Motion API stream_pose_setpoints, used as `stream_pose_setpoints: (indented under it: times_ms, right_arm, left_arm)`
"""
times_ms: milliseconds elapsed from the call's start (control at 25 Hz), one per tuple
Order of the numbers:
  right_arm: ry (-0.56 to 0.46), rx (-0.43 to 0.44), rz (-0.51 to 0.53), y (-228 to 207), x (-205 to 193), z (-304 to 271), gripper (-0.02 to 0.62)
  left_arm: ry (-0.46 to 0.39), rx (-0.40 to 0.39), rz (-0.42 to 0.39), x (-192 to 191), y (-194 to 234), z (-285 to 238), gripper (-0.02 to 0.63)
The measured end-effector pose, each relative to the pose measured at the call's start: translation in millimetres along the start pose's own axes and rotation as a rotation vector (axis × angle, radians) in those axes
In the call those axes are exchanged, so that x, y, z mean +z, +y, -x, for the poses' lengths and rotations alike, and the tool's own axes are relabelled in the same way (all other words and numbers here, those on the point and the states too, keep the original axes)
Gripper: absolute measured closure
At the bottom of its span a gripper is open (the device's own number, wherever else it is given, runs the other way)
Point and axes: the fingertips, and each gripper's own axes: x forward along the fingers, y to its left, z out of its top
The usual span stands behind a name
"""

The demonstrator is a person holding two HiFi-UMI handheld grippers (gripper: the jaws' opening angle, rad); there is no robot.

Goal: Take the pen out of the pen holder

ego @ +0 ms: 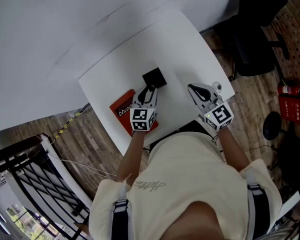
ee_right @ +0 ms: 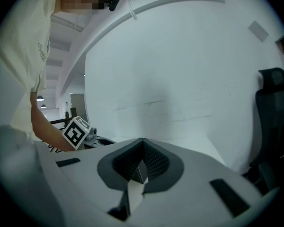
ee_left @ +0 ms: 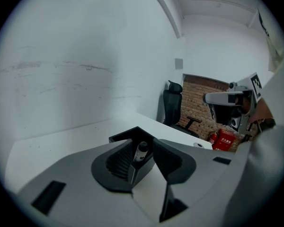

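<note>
A black square pen holder (ego: 154, 77) stands near the middle of the white table (ego: 180, 44). In the left gripper view the holder (ee_left: 132, 173) sits right in front of the jaws, and a pen (ee_left: 142, 151) with a black cap stands upright in it. My left gripper (ego: 149, 89) (ee_left: 142, 144) is open; its two jaws reach to either side of the pen without pressing on it. My right gripper (ego: 194, 89) (ee_right: 143, 143) hovers to the right of the holder, well apart from it, with its jaws together and nothing between them.
A red book (ego: 124, 111) lies on the table under the left gripper's body. A small white round object (ego: 216, 86) sits near the table's right edge. A black office chair (ego: 255, 39) and a red fire extinguisher (ego: 292, 101) stand on the floor at the right.
</note>
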Motion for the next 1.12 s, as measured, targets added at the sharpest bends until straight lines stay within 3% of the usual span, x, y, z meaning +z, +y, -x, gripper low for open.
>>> stream_pose_setpoints:
  times_ms: [400, 520, 720, 1120]
  right_arm:
    - [0.008, -0.005, -0.025, -17, -6, 2, 0.588]
    - [0.007, 0.0, -0.025, -19, -5, 2, 0.588]
    - [0.001, 0.003, -0.046, -22, -6, 0, 0.588]
    - [-0.009, 0.022, -0.036, -19, -3, -3, 0.588]
  left_arm:
    - [0.034, 0.037, -0.031, -8, 4, -16, 0.471]
    - [0.034, 0.062, -0.044, -8, 6, -16, 0.509]
    - [0.04, 0.07, -0.053, -10, 7, -17, 0.514]
    - [0.003, 0.076, -0.083, 14, 3, -9, 0.517]
